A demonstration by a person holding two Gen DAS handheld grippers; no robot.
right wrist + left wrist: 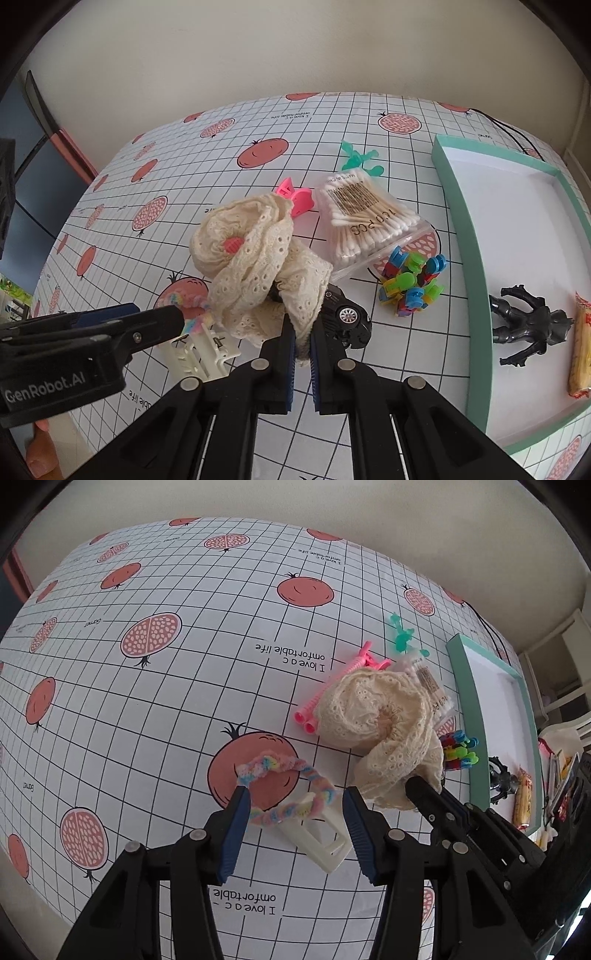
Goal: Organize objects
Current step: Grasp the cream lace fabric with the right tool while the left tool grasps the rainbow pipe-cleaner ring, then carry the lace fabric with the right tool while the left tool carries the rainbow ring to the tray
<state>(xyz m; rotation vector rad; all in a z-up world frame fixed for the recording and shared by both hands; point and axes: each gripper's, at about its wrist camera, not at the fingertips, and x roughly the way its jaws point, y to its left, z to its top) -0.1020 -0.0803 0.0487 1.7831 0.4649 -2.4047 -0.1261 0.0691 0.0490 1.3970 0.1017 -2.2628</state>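
On the grid-print tablecloth [155, 709] at far left, my left gripper [293, 812] sits spread wide, its 2 fingers flanking a pastel braided hair tie [280, 794] that lies on a white hair clip [321, 838]. Just right, my right gripper [303, 354] is pinched onto the cream lace cloth [258, 266], which drapes over a black toy car [345, 317]. Beyond lie cotton swabs [364, 221] and colourful clips [412, 284]. Farthest right, the teal-rimmed tray [463, 236] holds a black figure [528, 325].
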